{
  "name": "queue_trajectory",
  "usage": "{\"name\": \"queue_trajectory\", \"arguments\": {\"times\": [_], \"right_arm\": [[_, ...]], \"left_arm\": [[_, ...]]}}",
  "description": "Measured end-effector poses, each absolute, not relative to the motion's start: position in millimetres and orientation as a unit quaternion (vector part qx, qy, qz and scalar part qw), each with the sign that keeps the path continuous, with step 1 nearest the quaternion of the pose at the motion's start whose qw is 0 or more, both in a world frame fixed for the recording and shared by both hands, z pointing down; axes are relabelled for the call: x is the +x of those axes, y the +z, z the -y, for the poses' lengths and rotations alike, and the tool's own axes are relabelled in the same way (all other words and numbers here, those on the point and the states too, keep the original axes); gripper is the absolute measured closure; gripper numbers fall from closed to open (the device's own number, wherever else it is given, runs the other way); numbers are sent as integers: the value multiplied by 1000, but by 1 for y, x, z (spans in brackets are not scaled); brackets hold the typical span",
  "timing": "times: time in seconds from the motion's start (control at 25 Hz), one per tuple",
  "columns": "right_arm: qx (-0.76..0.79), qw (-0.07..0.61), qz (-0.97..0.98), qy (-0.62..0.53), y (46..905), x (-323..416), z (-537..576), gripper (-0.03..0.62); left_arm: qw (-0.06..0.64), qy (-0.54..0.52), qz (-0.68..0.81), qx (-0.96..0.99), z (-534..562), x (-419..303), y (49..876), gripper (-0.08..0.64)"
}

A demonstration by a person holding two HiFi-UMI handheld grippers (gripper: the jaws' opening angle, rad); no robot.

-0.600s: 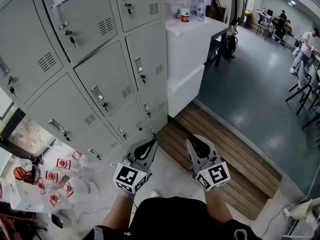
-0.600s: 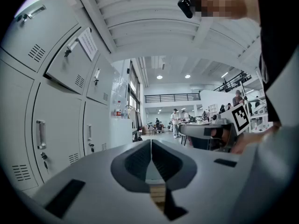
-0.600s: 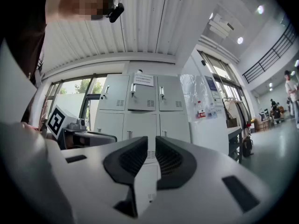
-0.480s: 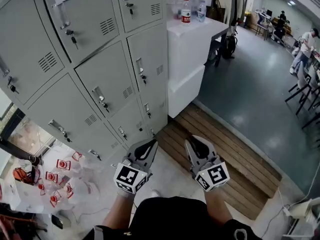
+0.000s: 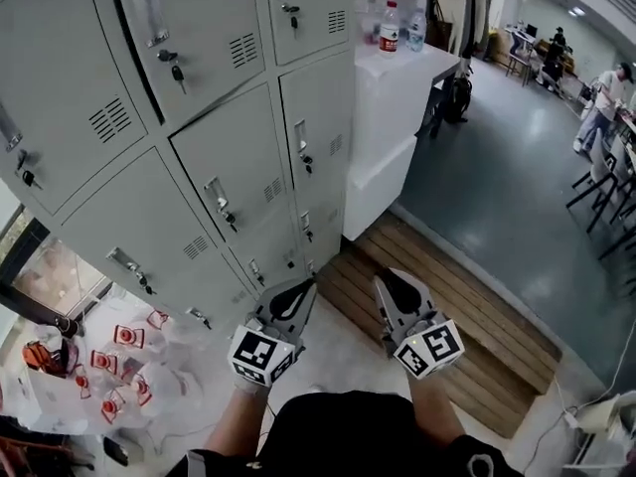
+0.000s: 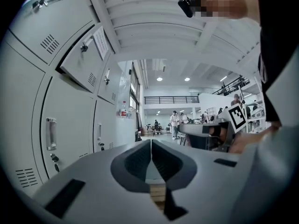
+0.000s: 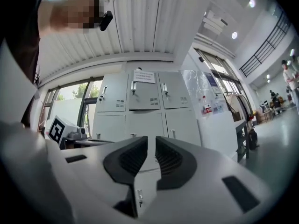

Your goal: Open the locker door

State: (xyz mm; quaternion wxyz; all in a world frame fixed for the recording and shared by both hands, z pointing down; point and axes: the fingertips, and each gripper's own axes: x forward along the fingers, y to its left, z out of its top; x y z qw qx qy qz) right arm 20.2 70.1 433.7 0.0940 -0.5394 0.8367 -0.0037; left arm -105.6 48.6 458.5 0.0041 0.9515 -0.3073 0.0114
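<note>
A bank of grey lockers [image 5: 229, 167] fills the left and top of the head view. Each door has a handle and a small key. The upper door with a paper sheet [image 5: 199, 38] stands slightly ajar, with a dark gap along its left edge; it also juts out in the left gripper view [image 6: 86, 62]. My left gripper [image 5: 303, 284] and right gripper [image 5: 388, 278] hang side by side low in front of me, well short of the lockers. The left gripper [image 6: 151, 143] is shut and holds nothing. Just a thin slit shows between the jaws of the right gripper [image 7: 151, 141], which faces the lockers [image 7: 140, 111] and holds nothing.
A white cabinet [image 5: 397, 117] with two bottles [image 5: 389, 28] stands right of the lockers. A wooden platform [image 5: 457, 306] lies on the floor ahead. Clear bags with red labels [image 5: 119, 356] lie at lower left. People, chairs and desks [image 5: 606, 97] are far right.
The lockers now sit further right and slightly lower in the head view. Both grippers stay in nearly the same spot, still shut.
</note>
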Motion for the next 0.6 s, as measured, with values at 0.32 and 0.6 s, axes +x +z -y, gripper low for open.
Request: {"name": "queue_trajectory", "arguments": {"times": [0.32,0.6], "right_arm": [[-540,70,-839,-11,447,-13,-34,526],[-515,73,-854,-31,466,-18,20,526]], "left_arm": [[19,10,303,953,-16,-131,471,535],[29,19,332,943,30,-136,486,535]]}}
